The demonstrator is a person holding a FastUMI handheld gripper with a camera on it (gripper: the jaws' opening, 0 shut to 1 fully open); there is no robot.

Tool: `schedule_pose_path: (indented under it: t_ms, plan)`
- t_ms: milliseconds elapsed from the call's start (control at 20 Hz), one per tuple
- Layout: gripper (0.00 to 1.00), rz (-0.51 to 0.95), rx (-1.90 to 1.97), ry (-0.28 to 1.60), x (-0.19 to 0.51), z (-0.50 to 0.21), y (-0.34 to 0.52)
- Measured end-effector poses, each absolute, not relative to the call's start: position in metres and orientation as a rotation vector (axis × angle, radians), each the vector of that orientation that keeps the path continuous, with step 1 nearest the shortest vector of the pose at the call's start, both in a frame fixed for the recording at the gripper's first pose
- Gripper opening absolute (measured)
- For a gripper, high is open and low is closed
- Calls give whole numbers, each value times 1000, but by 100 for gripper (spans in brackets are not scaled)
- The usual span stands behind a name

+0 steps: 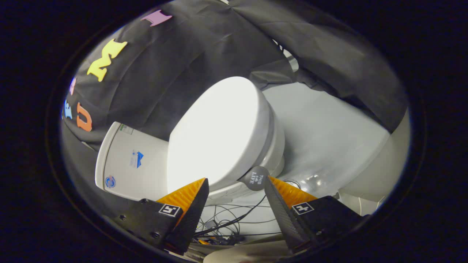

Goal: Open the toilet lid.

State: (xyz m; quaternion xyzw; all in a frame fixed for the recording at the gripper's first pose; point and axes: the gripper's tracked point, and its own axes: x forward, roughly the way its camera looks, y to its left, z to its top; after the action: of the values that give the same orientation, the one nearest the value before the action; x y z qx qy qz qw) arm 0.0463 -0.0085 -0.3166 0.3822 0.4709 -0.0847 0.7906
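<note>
The tool (236,184) is showing two wedge-shaped fingers (193,208) with ribbed inner faces, each carrying a square black-and-white marker (170,210) on dark, screw-fastened mounts (146,219).

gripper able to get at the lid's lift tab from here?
Probably yes. The gripper is open, and the dark lift tab on the toilet lid sits just ahead, beside the right finger. Nothing lies between; the lid is closed.

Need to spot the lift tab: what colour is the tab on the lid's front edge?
Dark grey with pale lettering, the tab shows best in the gripper view, just ahead of the open tool.
</note>
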Motion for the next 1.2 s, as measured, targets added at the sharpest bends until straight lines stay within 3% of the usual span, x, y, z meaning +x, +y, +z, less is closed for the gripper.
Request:
schedule_pose_path:
  t_ms: [250, 550, 1050, 1200]
  plan:
    - [92, -219, 891, 1014, 42, -332, -25]
    - [80, -204, 949, 1014, 44, -346, -20]
    - [56, -160, 1133, 974, 54, -350, -13]
    - [42, -181, 1118, 972, 54, -358, -18]
